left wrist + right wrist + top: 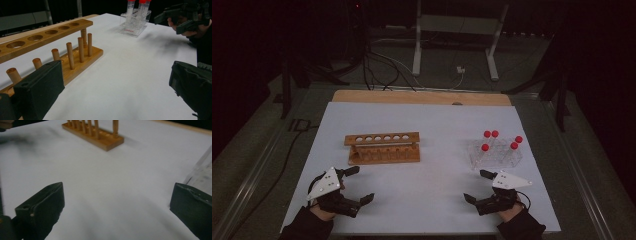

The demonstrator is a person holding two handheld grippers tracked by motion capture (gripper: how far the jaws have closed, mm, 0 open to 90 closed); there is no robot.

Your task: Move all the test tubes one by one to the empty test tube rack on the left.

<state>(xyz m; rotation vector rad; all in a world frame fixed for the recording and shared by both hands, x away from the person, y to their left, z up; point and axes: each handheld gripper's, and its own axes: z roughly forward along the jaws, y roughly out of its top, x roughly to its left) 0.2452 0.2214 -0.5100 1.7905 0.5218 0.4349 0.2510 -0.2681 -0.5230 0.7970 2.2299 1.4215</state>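
Tubes with red caps [492, 142] stand upright in a clear plastic rack [497, 157] on the white table [432, 200], well to the right of the wooden rack [382, 148], whose six holes are all empty. Both tools hover low over the near edge with nothing in them: the left gripper [360, 185] sits just in front of the wooden rack's left end, jaws spread wide, and the right gripper [477, 186] waits far right of the wooden rack, just in front of the clear one, equally released.

Work looks to be at its start, likely a transfer of tubes into the wooden rack. The next move probably calls for the right gripper to rise, come over one cap and close on a single tube without knocking its neighbours.

From the left gripper view the wooden rack's pegs [70, 55] and a red label on the clear rack [135, 23] show; the high view blurs both. In the right gripper view the wooden rack's far end [100, 135] appears, with the clear rack a blur at the right edge.
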